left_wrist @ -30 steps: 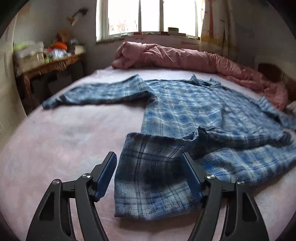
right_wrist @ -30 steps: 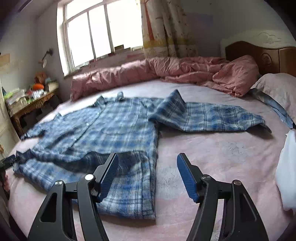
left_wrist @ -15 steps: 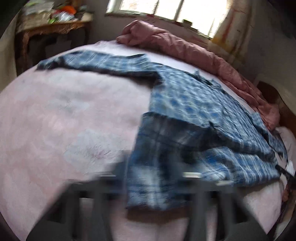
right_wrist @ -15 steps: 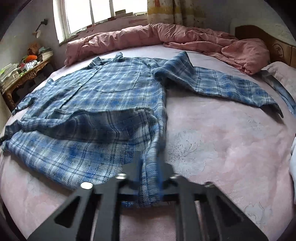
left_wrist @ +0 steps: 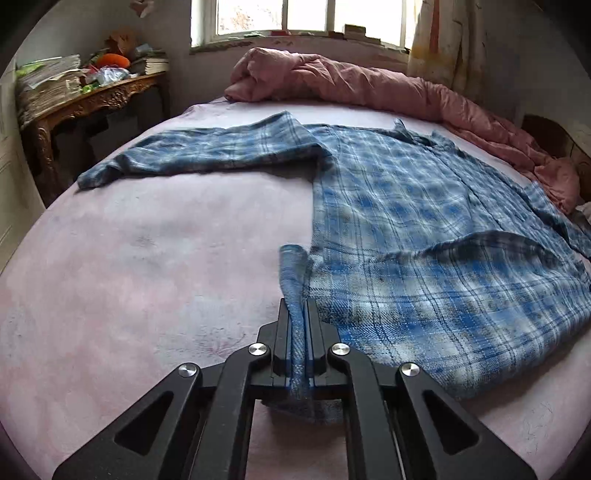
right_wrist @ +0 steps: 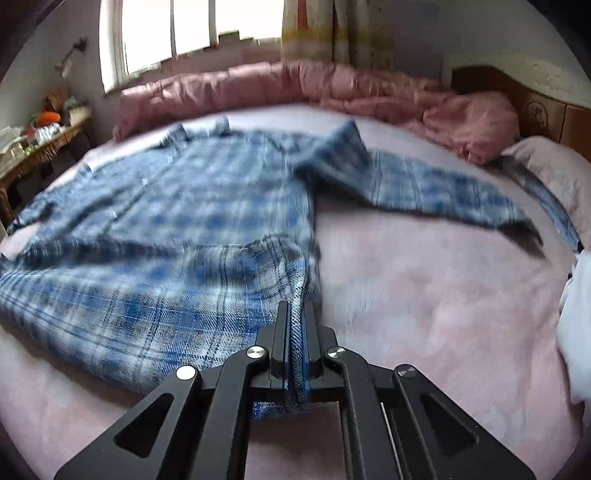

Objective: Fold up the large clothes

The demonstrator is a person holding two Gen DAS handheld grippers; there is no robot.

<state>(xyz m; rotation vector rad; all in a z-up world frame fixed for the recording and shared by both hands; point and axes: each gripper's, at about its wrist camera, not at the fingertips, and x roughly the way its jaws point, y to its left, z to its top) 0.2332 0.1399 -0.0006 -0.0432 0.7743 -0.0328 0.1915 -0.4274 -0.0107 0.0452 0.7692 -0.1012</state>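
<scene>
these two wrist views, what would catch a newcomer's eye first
The blue plaid shirt spread flat across the pink bed dominates both views, one sleeve stretched out to each side. Right up close, the left gripper and the right gripper are each shut on a bottom corner of the shirt's hem. Behind it, a rumpled pink quilt lies heaped along the far edge under the window.

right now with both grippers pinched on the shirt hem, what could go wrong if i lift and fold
1. The left gripper and right gripper each hold only a thin bunched edge of the plaid shirt, so the fabric may slip out as it lifts.
2. The hem is already doubled back over the body, so that crease could get folded in.
3. Both sleeves lie spread out on the bed and could trail or bunch.
</scene>
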